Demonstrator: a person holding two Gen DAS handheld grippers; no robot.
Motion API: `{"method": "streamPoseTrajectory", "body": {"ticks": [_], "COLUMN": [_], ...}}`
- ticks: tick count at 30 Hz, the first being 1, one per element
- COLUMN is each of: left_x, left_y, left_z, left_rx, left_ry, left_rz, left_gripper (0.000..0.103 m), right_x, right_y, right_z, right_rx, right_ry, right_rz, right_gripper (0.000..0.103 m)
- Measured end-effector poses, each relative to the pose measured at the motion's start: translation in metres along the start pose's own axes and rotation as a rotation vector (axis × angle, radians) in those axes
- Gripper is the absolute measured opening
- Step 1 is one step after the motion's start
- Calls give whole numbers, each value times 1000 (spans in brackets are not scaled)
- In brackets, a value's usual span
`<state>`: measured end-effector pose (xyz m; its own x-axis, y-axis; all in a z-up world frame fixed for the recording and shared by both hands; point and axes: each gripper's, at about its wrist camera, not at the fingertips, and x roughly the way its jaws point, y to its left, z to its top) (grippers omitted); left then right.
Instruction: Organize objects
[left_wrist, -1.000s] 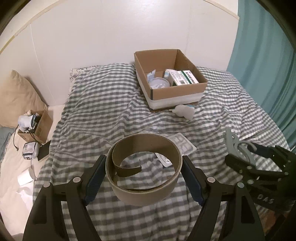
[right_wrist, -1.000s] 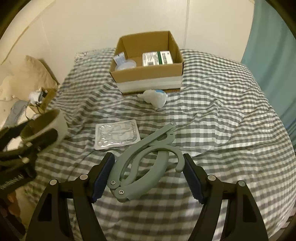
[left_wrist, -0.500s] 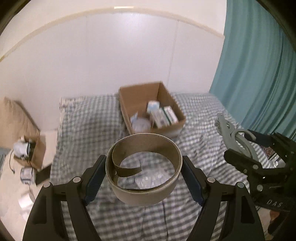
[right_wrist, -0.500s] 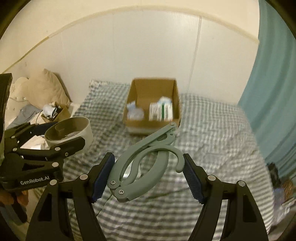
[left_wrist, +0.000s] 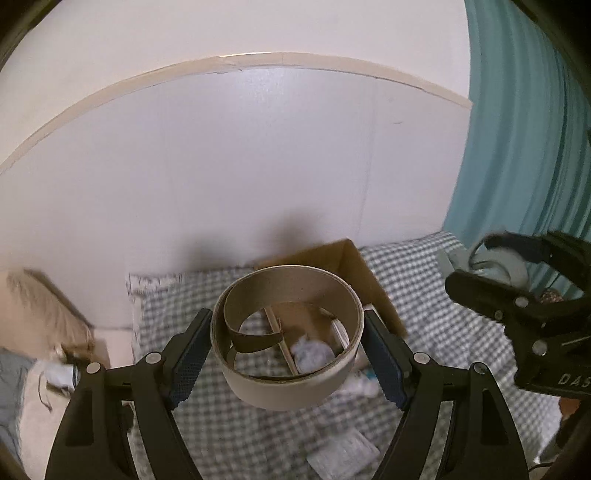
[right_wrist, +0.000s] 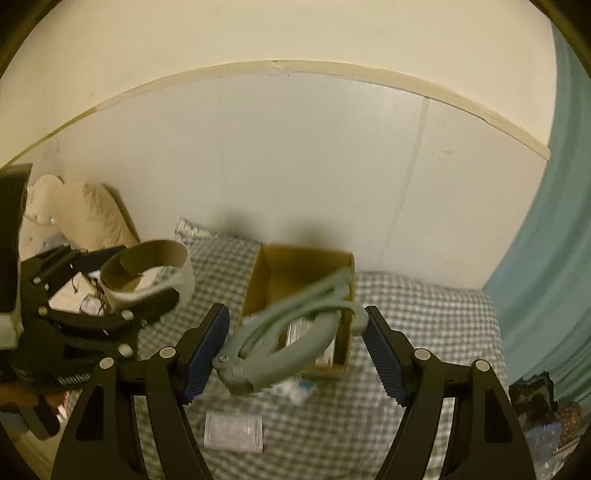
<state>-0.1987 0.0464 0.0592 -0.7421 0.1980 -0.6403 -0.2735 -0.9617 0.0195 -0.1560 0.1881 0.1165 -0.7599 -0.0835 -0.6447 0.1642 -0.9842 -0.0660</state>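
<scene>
The left gripper (left_wrist: 287, 354) is clamped on a cardboard ring (left_wrist: 287, 334), its open axis tilted upward, above the checked bedspread (left_wrist: 207, 424). The right gripper (right_wrist: 295, 350) is clamped on a green folding hanger (right_wrist: 284, 332), whose long axis is directed up-right toward the cardboard box (right_wrist: 258, 288).

Left gripper (left_wrist: 287, 350) and right gripper (right_wrist: 295, 356) — black frames; silver screws; ribbed blue pads (white lettering).
</scene>
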Motion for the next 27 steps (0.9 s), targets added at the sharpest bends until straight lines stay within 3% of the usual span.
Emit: {"method": "streamPoseTrajectory", "body": {"ticks": [1, 2, 5, 8, 13, 18, 20, 23, 27], "left_x": [11, 19, 57, 95, 155, 194, 195, 186, 147], "left_y": [1, 1, 1, -3, -4, -12, -14, -19, -19], "left_z": [5, 8, 14, 7, -15, -34, -35, -27, -17], "left_rx": [5, 8, 18, 29, 20, 35, 28, 35, 23], "left_ry": [-2, -5, -2, 21, 64, 116, 116, 98, 55], "left_rz": [-1, -3, -16, -10, -63, -103, -112, -67, -28], "left_gripper": [81, 81, 81, 81, 81, 82, 87, 101, 102], "right_x": [8, 17, 44, 94, 160, 195, 201, 200, 173], "right_y": [-2, -4, -12, -15, -36, -54, -63, -73, -77], "right_z": [9, 17, 26, 22, -1, -16, -20, -24, -19], "right_rx": [3, 4, 15, 2, 40, 75, 93, 100, 104], "right_ry": [-5, -9, -12, 46, 104, 134, 140, 145, 132], "right_rz": [5, 10, 26, 21, 16, -9, -6, -15, -32], "right_gripper": [66, 51, 47, 35, 35, 35, 35, 36, 54]}}
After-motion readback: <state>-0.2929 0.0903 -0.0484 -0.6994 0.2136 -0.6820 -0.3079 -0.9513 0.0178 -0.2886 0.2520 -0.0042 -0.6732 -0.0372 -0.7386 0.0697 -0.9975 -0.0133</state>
